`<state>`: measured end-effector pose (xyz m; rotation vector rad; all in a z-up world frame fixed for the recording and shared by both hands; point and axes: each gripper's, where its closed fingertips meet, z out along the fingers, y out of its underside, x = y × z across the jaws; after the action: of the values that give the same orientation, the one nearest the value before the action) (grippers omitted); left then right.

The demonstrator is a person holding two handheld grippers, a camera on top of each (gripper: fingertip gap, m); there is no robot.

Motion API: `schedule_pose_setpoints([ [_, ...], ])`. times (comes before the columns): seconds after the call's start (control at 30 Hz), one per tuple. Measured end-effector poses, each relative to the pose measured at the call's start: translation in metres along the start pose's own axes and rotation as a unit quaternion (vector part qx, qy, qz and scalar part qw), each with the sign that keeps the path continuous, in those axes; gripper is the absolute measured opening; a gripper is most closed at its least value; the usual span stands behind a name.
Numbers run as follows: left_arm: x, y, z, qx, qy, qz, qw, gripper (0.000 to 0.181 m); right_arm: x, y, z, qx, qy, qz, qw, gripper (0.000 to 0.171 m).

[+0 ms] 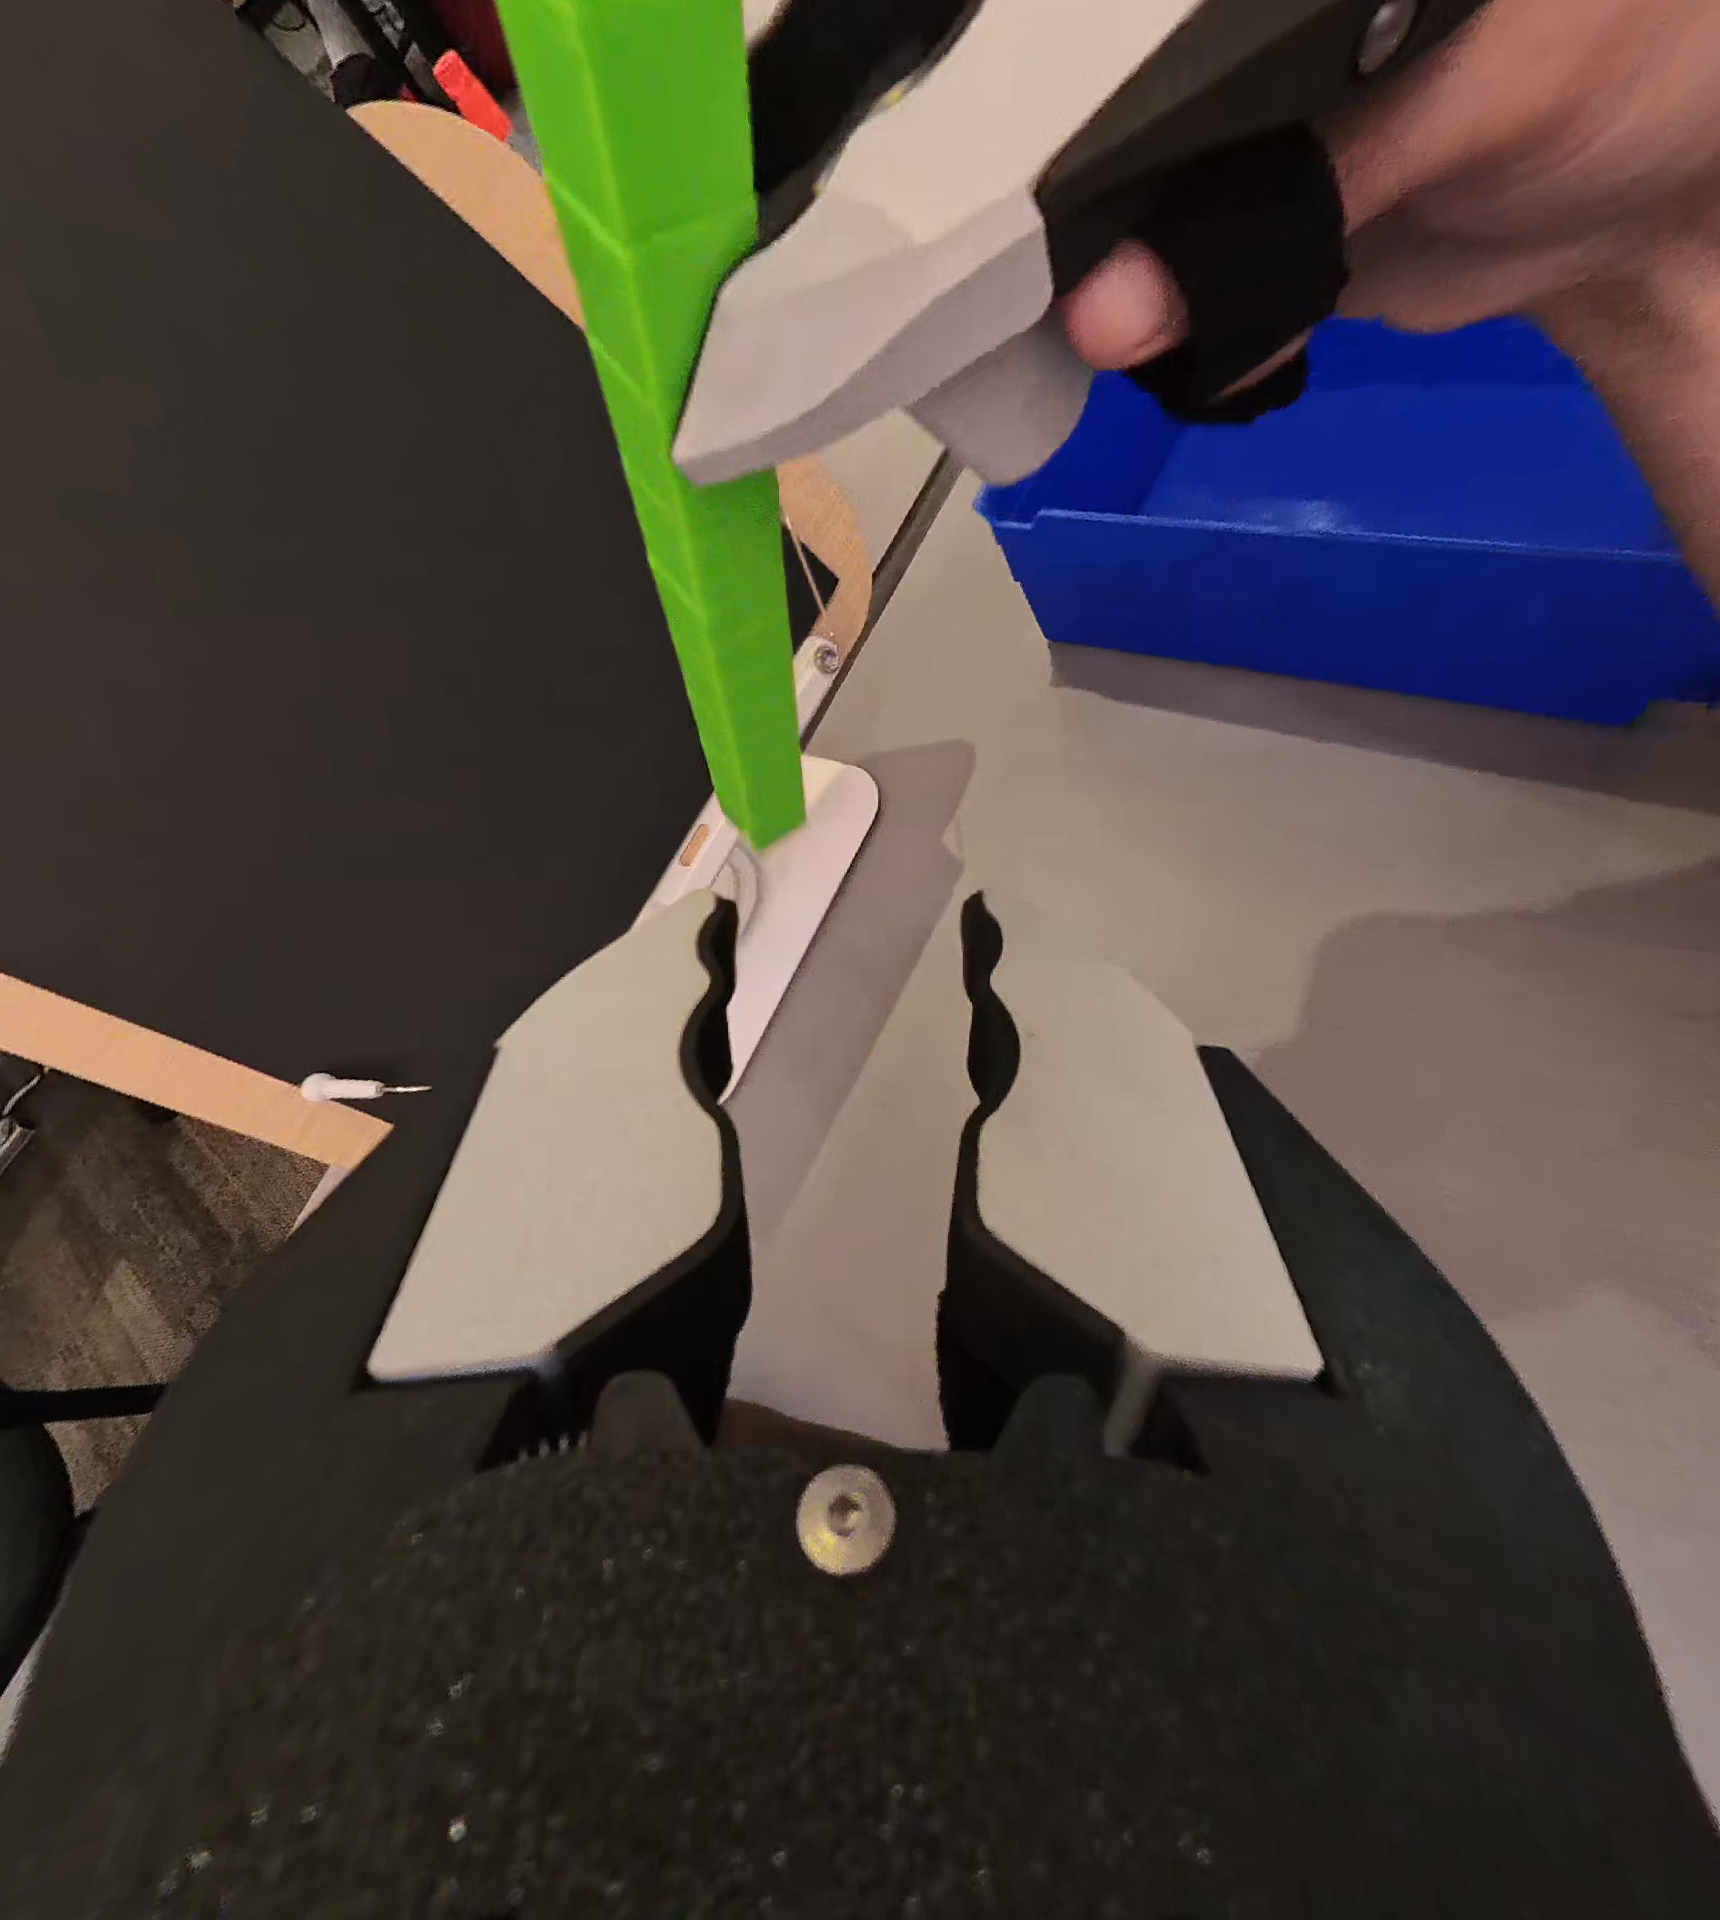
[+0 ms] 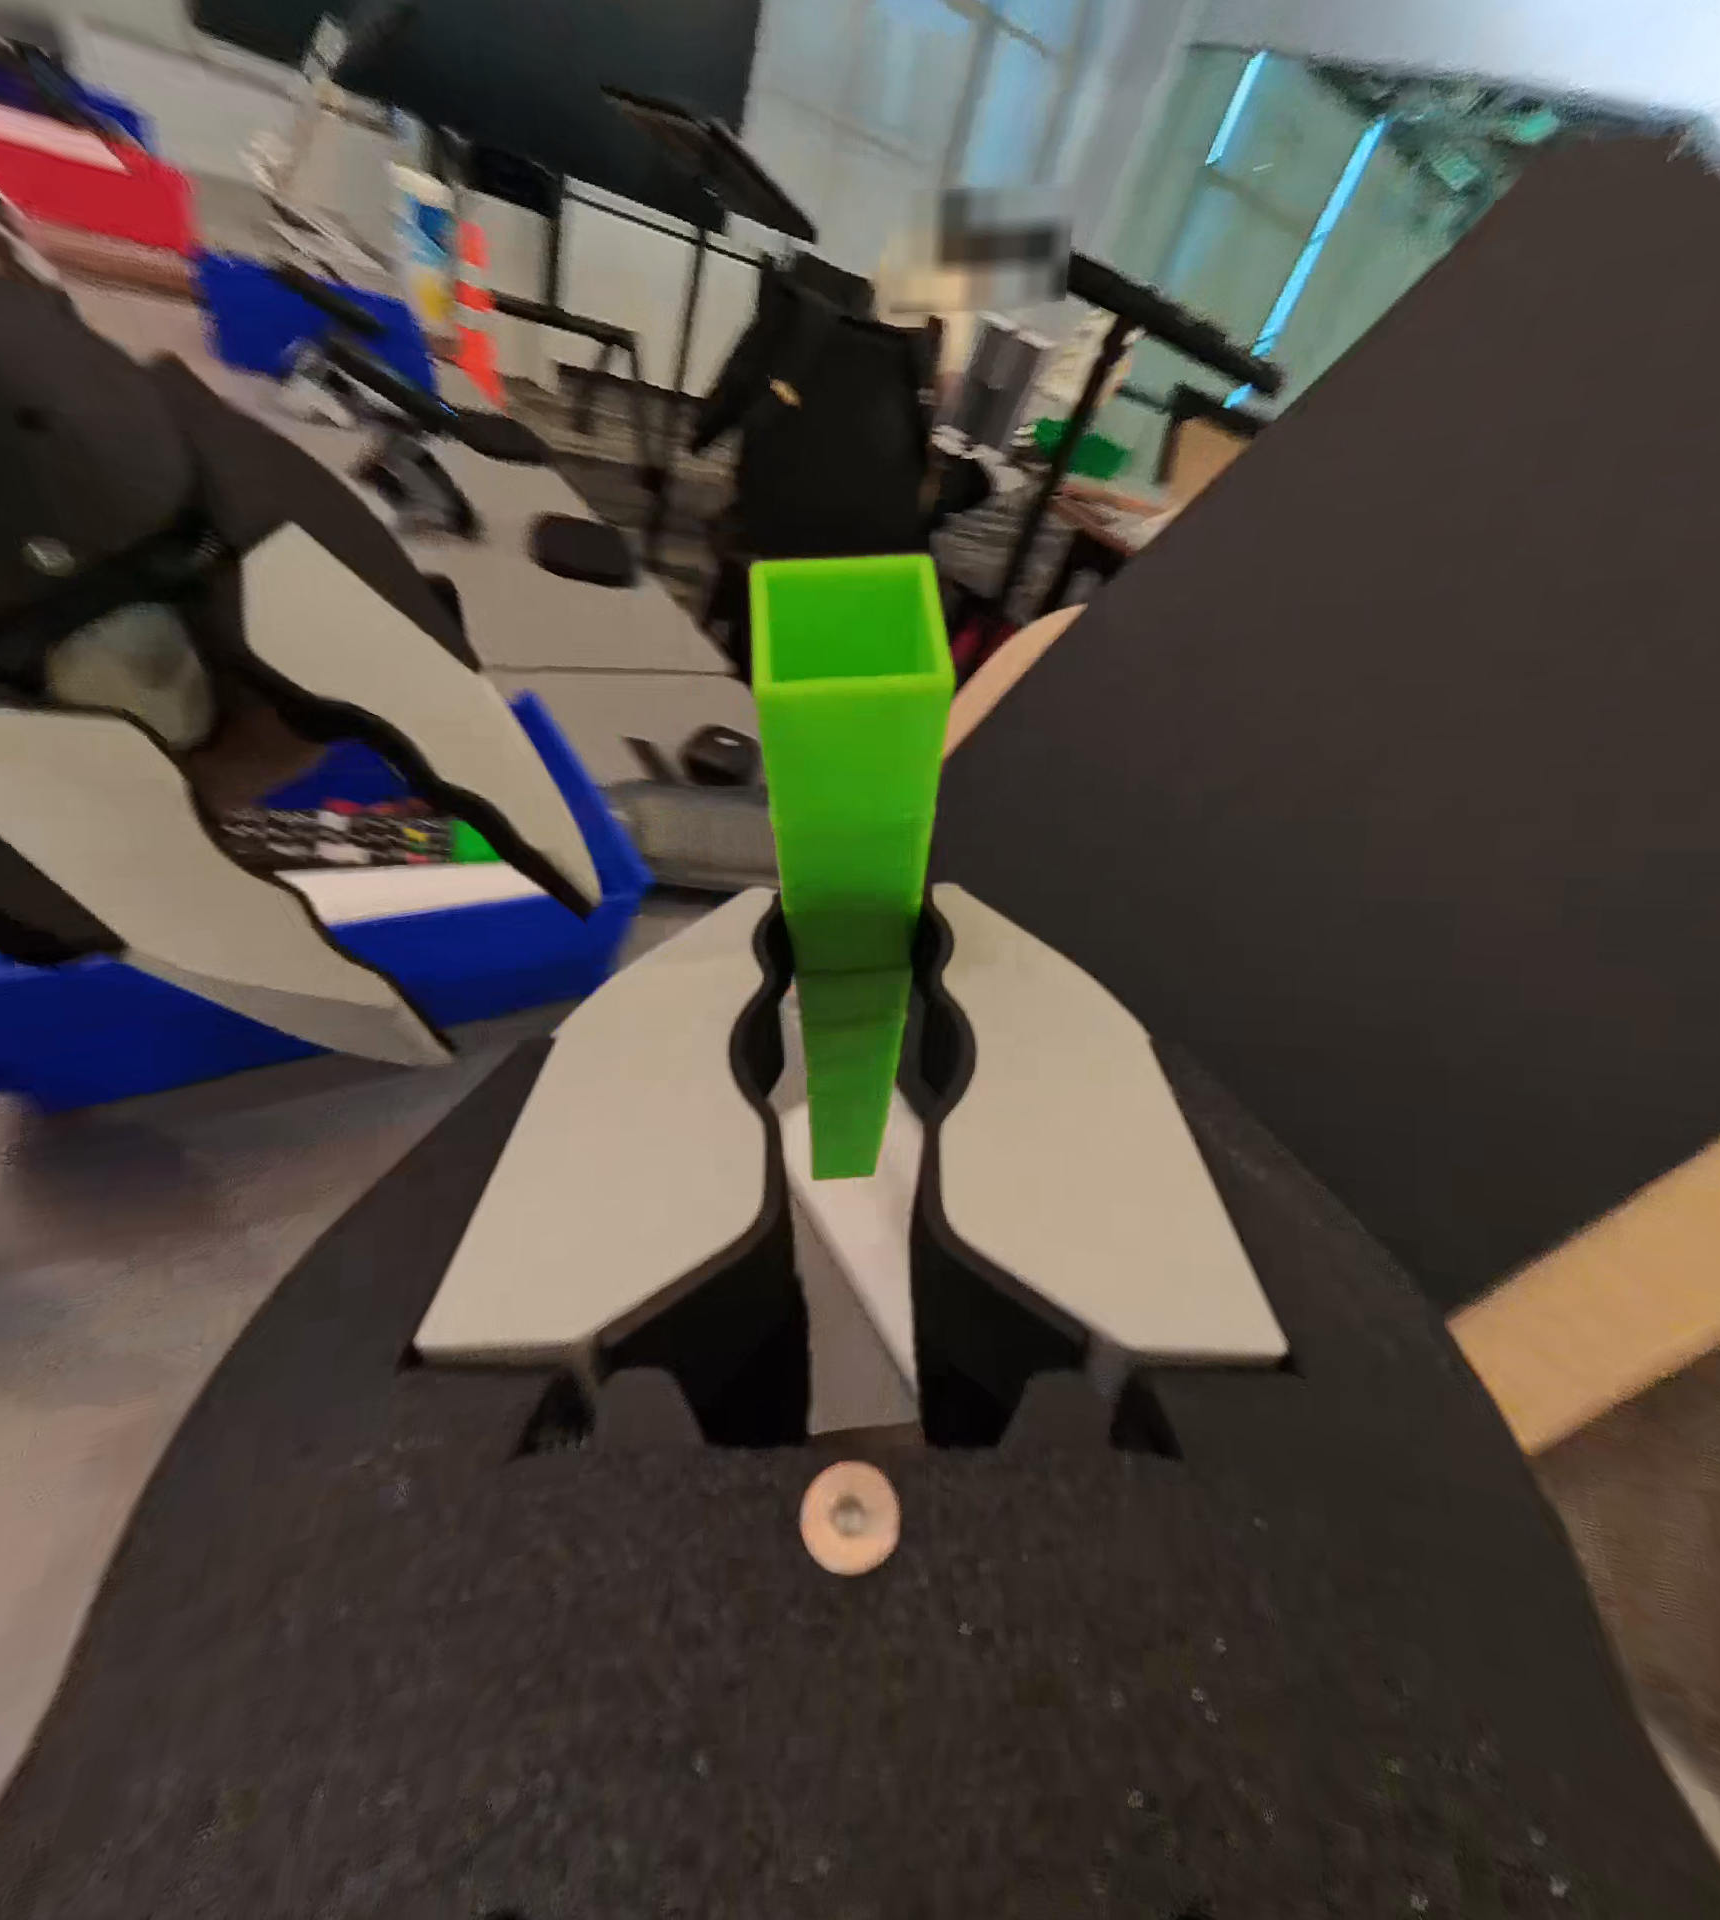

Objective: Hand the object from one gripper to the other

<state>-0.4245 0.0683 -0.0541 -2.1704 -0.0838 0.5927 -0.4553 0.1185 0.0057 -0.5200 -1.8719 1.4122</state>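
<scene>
Presently, left wrist view: left tool (image 1: 840,914) stands parted and empty above the tabletop (image 1: 1303,1039); green tube (image 1: 690,499) hangs ahead, gripped by the right tool; right wrist view: right tool (image 2: 851,914) clamps the tube (image 2: 851,790) upright; bin (image 2: 212,1008) behind.

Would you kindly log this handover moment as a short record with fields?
object: green square tube, tapering, hollow end up
holder: right tool, shut on the tube's lower half
other tool: left tool, open, empty, just below the tube's lower end
background: blue bin on the grey table; black panel beside the tube
handover: not yet done
</scene>
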Motion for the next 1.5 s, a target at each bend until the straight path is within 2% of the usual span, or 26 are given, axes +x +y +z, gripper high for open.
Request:
schedule_pose_setpoints([
  [0.07, -0.004, 0.000, -0.001, 0.001, -0.005, -0.012, 1.000, 0.042, -0.001, 0.001, -0.001, -0.019, 0.045, -0.101, 0.994, 0.022],
  [0.17, -0.011, -0.011, -0.010, 0.032, -0.004, -0.065, 0.997, 0.043, 0.008, 0.007, 0.005, -0.070, 0.126, -0.213, 0.966, 0.022],
  [0.33, -0.019, -0.041, -0.039, 0.134, 0.015, -0.146, 0.980, 0.049, 0.009, 0.016, 0.023, -0.102, 0.183, -0.321, 0.924, 0.022],
  [0.4, -0.025, -0.044, -0.045, 0.147, -0.001, -0.154, 0.977, 0.049, 0.006, 0.020, 0.030, -0.126, 0.197, -0.359, 0.904, 0.022],
  [0.67, -0.031, -0.025, -0.021, 0.080, -0.037, -0.145, 0.985, 0.043, -0.027, 0.003, 0.050, -0.116, 0.222, -0.432, 0.866, 0.023],
  [0.73, -0.036, -0.019, -0.018, 0.065, -0.052, -0.140, 0.987, 0.028, -0.029, 0.000, 0.051, -0.118, 0.237, -0.445, 0.856, 0.022],
  [0.83, -0.042, -0.016, -0.022, 0.055, -0.054, -0.143, 0.987, 0.023, -0.031, -0.004, 0.052, -0.093, 0.249, -0.448, 0.853, 0.022],
  [0.9, -0.045, -0.015, -0.026, 0.055, -0.054, -0.136, 0.988, 0.023, -0.038, -0.004, 0.053, -0.066, 0.218, -0.406, 0.885, 0.027],
  [1.0, -0.065, -0.011, -0.038, 0.070, -0.091, -0.135, 0.984, 0.023, -0.044, -0.012, 0.042, -0.023, 0.137, -0.276, 0.951, 0.038],
  [1.1, -0.075, -0.010, -0.057, 0.109, -0.072, -0.156, 0.979, 0.023, -0.028, -0.023, 0.021, 0.030, 0.073, -0.093, 0.992, 0.048],
  [1.13, -0.075, -0.011, -0.064, 0.127, -0.056, -0.156, 0.978, 0.023, -0.024, -0.022, 0.016, 0.043, 0.033, -0.013, 0.998, 0.057],
  [1.17, -0.073, -0.013, -0.073, 0.146, -0.036, -0.160, 0.976, 0.023, -0.023, -0.021, 0.011, 0.055, -0.017, 0.067, 0.996, 0.063],
  [1.23, -0.070, -0.017, -0.092, 0.188, 0.007, -0.172, 0.967, 0.023, -0.020, -0.024, 0.000, 0.085, -0.118, 0.200, 0.969, 0.069],
  [1.3, -0.064, -0.021, -0.110, 0.224, 0.050, -0.174, 0.958, 0.023, -0.019, -0.031, -0.015, 0.121, -0.201, 0.273, 0.933, 0.069],
  [1.5, -0.043, -0.034, -0.146, 0.302, 0.166, -0.181, 0.921, 0.023, -0.033, -0.051, -0.051, 0.171, -0.306, 0.276, 0.895, 0.068],
])
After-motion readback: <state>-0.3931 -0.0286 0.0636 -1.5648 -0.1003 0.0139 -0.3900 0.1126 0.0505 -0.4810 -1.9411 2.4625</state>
